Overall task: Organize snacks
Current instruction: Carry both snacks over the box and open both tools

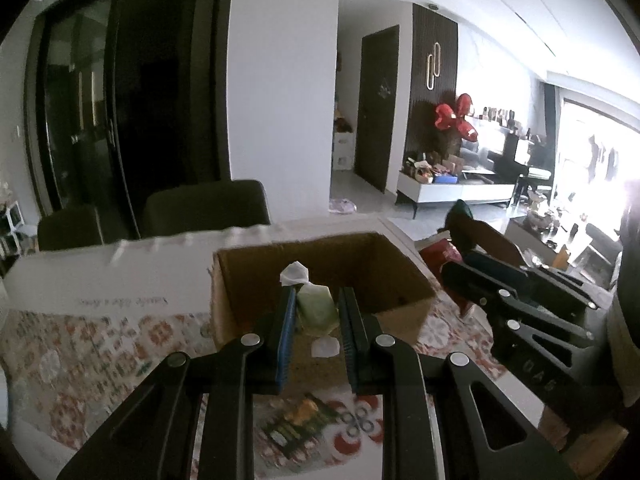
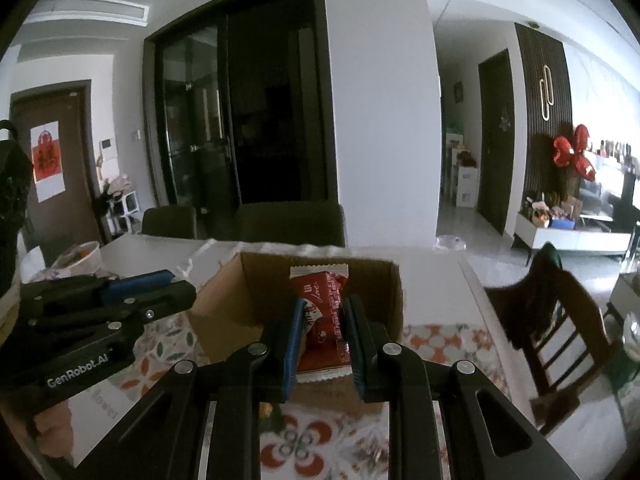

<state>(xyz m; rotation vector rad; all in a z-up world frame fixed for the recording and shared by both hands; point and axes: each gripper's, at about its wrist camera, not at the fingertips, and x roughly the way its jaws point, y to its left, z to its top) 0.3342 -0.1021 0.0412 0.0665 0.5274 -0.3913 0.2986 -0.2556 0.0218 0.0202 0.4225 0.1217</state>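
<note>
My left gripper (image 1: 318, 294) is shut on a small green snack packet (image 1: 316, 308) with white twisted ends, held above the near rim of an open cardboard box (image 1: 400, 300). My right gripper (image 2: 322, 306) is shut on a red snack packet (image 2: 322, 320) with white print, held over the same box (image 2: 224, 308). The right gripper also shows in the left wrist view (image 1: 516, 292), to the right of the box. The left gripper shows in the right wrist view (image 2: 140, 286), to the left of the box. A green-and-yellow snack packet (image 1: 298, 426) lies on the table below my left gripper.
The table has a patterned red-and-white cloth (image 1: 80, 344). A long white box (image 1: 100, 280) lies behind the cardboard box. A bowl (image 2: 82, 254) sits at the far left of the table. Dark chairs (image 1: 204, 208) stand behind the table, a wooden chair (image 2: 560, 320) at its right.
</note>
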